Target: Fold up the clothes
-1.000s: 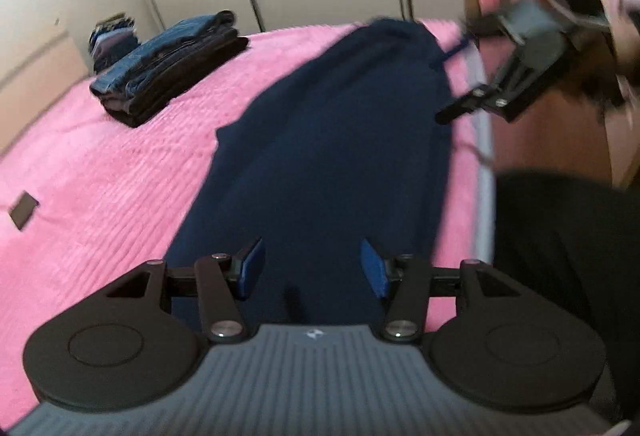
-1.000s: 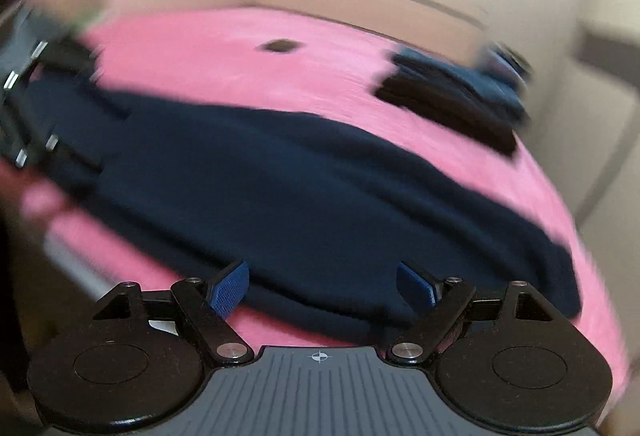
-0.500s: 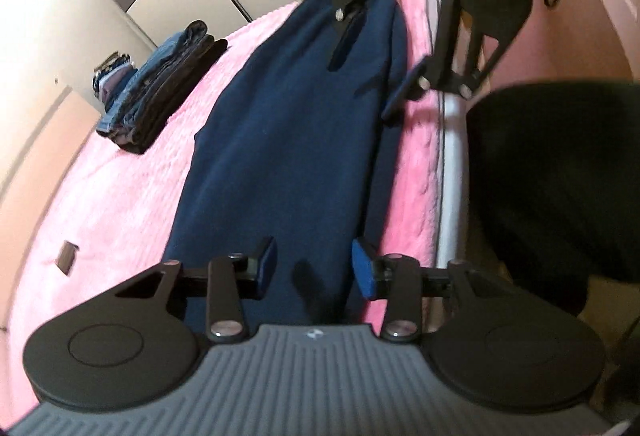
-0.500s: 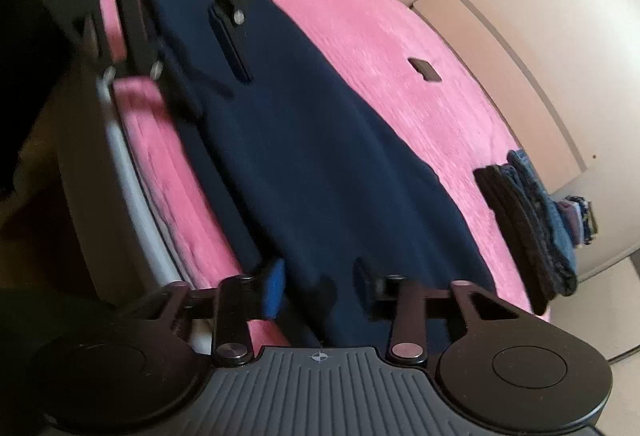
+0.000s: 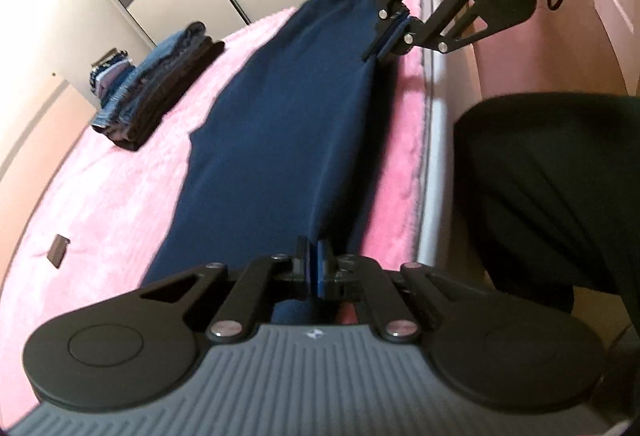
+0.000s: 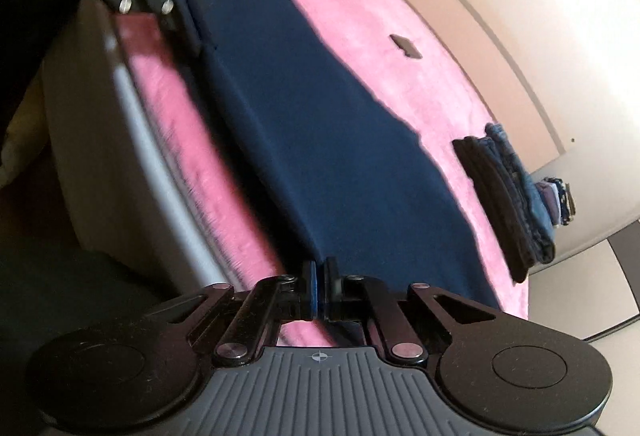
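left wrist view: left gripper (image 5: 313, 263), blue pads pinched onto the near edge of a long navy garment (image 5: 288, 123), smooth knit, lying on a fuzzy pink blanket (image 5: 100, 195); folded denim stack (image 5: 156, 83) beyond. right wrist view: right gripper (image 6: 319, 290) clamped on the same garment's opposite end, fabric stretched flat between them.

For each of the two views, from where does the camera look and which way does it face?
Left wrist: sits behind the left tongs, looks along the navy garment toward the right tongs; dark-clothed leg at right.
Right wrist: behind the right tongs, facing back toward the left tongs.
Shared: garment, pink bed, folded stack.
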A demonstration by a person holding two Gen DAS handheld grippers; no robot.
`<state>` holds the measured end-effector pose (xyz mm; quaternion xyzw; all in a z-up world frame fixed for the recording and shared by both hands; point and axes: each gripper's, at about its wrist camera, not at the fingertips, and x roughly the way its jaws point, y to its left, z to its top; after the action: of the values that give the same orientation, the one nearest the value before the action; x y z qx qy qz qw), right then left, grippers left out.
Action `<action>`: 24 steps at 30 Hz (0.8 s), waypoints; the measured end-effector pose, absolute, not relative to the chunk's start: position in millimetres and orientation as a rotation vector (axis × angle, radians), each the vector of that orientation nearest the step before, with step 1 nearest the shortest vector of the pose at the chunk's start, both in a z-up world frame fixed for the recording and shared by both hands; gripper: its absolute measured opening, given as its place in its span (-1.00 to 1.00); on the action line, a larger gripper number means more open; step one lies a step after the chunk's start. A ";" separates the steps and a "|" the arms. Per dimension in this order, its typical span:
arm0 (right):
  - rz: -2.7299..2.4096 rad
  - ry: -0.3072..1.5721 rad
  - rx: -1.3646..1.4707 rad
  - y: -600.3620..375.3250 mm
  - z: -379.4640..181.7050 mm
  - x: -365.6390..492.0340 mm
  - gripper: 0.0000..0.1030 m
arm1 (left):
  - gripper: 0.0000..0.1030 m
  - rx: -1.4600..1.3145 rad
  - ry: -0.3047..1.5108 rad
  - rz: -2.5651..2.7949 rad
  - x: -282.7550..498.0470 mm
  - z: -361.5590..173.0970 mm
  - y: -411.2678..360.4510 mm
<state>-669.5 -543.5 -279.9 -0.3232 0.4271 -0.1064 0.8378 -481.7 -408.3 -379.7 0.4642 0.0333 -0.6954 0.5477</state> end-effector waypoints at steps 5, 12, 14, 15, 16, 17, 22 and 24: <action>-0.283 0.884 -0.633 -543.4 -270.0 -669.2 -0.92 | -0.84 1.083 0.102 -1.632 -478.9 -379.1 -400.5; -0.271 0.769 -0.492 -520.6 -247.1 -664.9 0.77 | -0.49 0.968 0.199 -1.514 -443.1 -361.8 -356.0; -0.251 0.749 -0.433 -513.2 -240.5 -652.8 0.77 | -0.45 0.929 0.233 -1.416 -423.4 -356.8 -334.1; -0.231 0.739 -0.408 -509.3 -237.5 -643.2 0.77 | -0.42 0.907 0.260 -1.353 -409.5 -355.3 -320.9; -0.212 0.729 -0.384 -505.3 -234.6 -633.5 0.77 | -0.42 0.885 0.288 -1.287 -394.6 -354.6 -308.0; -0.193 0.718 -0.359 -501.4 -231.6 -623.9 0.77 | -0.42 0.863 0.316 -1.222 -379.6 -353.8 -295.1; -0.097 0.666 -0.235 -481.9 -216.8 -575.6 0.77 | -0.36 0.698 0.491 -0.931 -303.7 -347.3 -226.1; -0.059 0.645 -0.186 -474.0 -210.9 -556.3 0.77 | -0.28 0.629 0.527 -0.845 -280.6 -343.1 -199.9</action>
<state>-556.3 -474.0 -210.9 -0.0913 0.3163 -0.0288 0.9438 -280.6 -199.9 -343.1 0.2967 0.2485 -0.3986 0.8315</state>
